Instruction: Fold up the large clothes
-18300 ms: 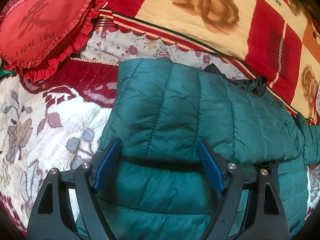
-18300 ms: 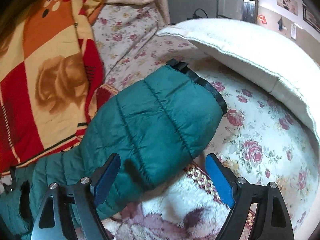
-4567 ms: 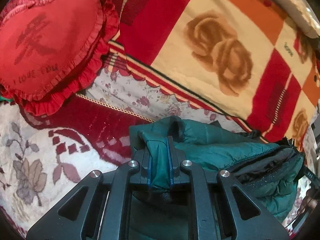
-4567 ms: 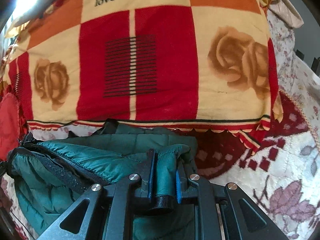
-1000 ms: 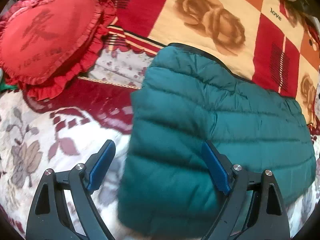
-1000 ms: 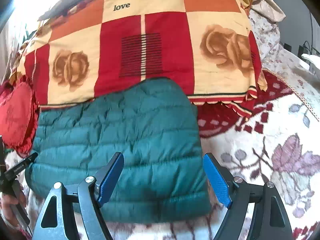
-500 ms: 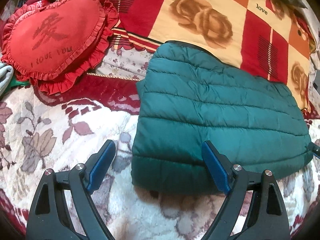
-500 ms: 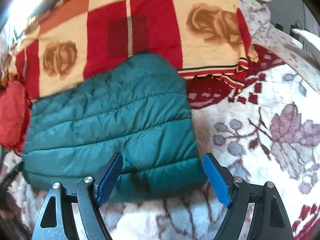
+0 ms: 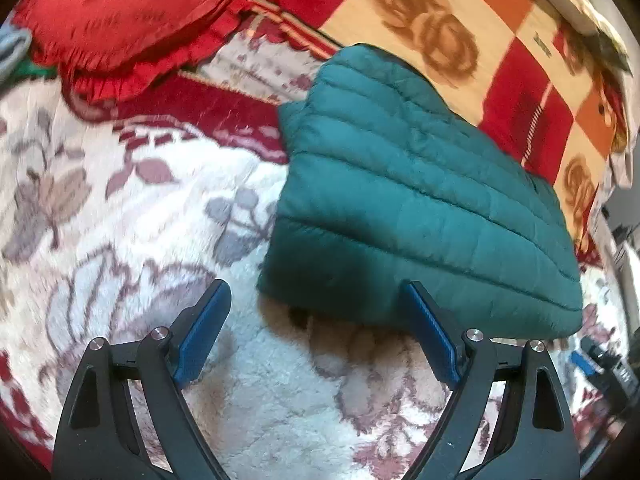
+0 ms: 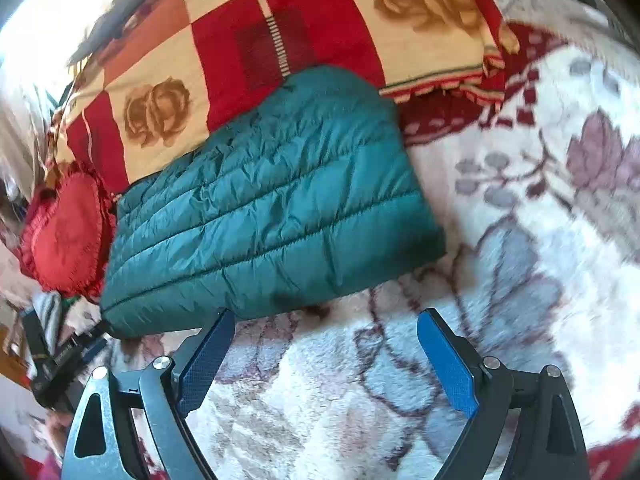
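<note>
A teal quilted puffer jacket [image 9: 408, 196] lies folded into a flat rectangle on the fleecy floral blanket [image 9: 160, 216]. It also shows in the right wrist view [image 10: 272, 208]. My left gripper [image 9: 316, 332] is open and empty, just in front of the jacket's near edge, not touching it. My right gripper [image 10: 324, 356] is open and empty, a little back from the jacket's near edge. The other gripper shows small at the right edge of the left wrist view [image 9: 600, 364] and at the left edge of the right wrist view [image 10: 60, 356].
A red heart-shaped ruffled cushion [image 9: 132, 8] lies left of the jacket, also in the right wrist view [image 10: 64, 224]. A red, cream and orange rose-patterned blanket [image 9: 460, 40] is bunched behind the jacket. The floral blanket [image 10: 520, 240] spreads to the right.
Both grippers have pulled back from the folded jacket, so it sits farther from the fingers. Earlier they were shut on the jacket; they let go and stay open.
</note>
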Tool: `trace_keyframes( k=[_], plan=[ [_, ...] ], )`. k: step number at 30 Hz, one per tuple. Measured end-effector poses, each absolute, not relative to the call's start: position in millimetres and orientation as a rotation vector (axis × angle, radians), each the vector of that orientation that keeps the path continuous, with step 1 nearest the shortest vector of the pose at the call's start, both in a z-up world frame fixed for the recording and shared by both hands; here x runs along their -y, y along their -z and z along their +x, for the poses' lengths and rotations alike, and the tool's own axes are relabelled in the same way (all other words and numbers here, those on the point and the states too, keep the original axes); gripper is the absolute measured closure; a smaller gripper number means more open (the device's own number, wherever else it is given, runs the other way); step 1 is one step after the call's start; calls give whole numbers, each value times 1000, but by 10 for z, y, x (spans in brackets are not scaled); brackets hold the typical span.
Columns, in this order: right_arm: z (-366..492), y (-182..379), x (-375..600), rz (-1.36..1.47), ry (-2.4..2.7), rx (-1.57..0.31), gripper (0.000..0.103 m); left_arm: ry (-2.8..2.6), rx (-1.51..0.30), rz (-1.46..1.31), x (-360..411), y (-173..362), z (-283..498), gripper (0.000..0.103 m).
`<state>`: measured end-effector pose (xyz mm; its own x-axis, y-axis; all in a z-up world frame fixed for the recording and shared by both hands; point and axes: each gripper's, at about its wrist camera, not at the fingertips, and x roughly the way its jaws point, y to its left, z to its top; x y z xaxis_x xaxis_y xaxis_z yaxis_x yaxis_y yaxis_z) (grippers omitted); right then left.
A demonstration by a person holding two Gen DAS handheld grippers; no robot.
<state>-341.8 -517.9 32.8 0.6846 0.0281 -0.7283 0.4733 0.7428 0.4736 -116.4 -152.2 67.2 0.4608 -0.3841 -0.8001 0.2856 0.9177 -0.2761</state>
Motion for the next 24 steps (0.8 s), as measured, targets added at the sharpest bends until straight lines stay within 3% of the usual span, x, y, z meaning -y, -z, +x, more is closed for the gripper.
trace_keyframes(
  k=[12,17,24],
  plan=[
    [-3165,-181,5255,811,244,-707,7,434,-1041,-234,1532,-539,-974,15],
    [-3061,-161,5273,816,246,-670,0,455,-1029,-249,1594,-507,-893,14],
    [-3082,-192,5254,799,232,-701,0,478,-1067,-326,1467,-518,-816,13]
  ],
)
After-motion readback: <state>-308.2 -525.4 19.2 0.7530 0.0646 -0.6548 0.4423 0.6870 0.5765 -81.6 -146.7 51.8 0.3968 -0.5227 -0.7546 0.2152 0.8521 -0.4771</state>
